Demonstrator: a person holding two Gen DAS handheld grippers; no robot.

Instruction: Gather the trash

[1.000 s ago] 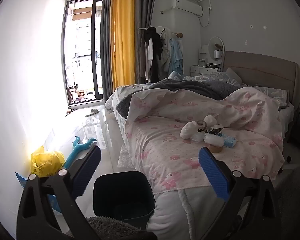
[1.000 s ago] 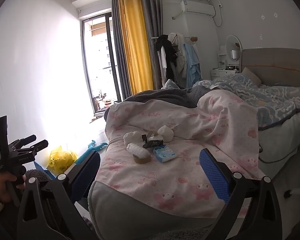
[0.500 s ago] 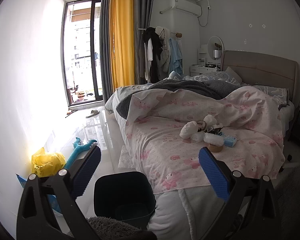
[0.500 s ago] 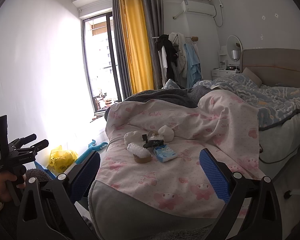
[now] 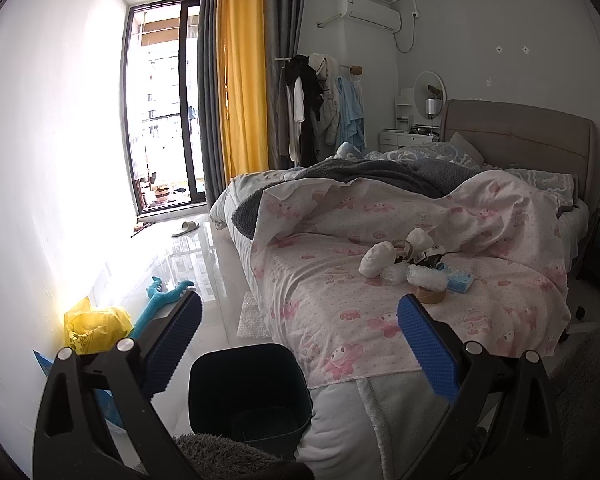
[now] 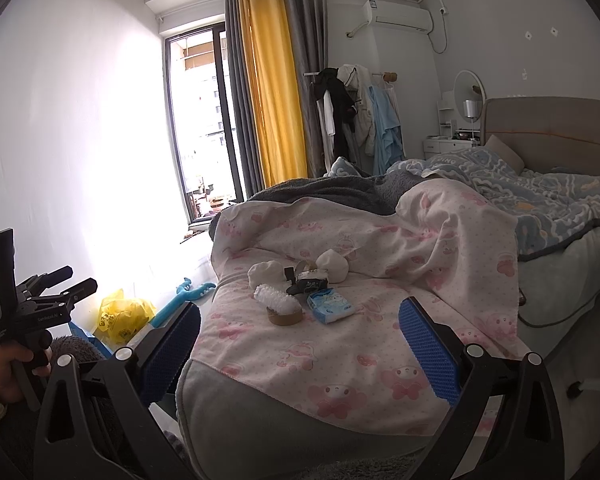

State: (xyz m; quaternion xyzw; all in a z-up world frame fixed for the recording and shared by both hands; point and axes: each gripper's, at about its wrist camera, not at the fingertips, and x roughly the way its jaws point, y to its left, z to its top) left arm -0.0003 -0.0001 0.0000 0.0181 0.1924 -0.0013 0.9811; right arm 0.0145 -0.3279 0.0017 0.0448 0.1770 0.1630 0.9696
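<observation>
You held both tongs released, with nothing between their blue pads. The left tongs (image 5: 298, 334) pointed at the foot of the bed (image 5: 380, 420), and their jaws stood wide apart. Just below and between them stood the dark trash bin (image 5: 250, 384) on the floor, close beside the corner of the bed; I could not tell if anything lay inside it.

The trash was well ahead of the left tongs and a little to their right, on the pink patterned sheet (image 5: 340, 292). It lay in one small group: two white crumpled wads (image 5: 374, 258), a white fluffy piece (image 5: 426, 276) resting on a brown tape roll (image 5: 430, 295), a light blue tissue pack (image 5: 459, 281) just beside it, and some dark small thing behind, too small to name.

The right tongs (image 6: 300, 340) were also wide apart and empty. The same group lay ahead of them, nearly between the two pads: the tape roll (image 6: 285, 316) with the fluffy piece (image 6: 274, 299) on it, the tissue pack (image 6: 332, 305) at its right side, the wads (image 6: 265, 273) behind. At far left of the right tongs your left hand (image 6: 8, 372) gripped the handle of the other tool. A yellow bag (image 6: 126, 316) lay on the floor near the wall.
</observation>
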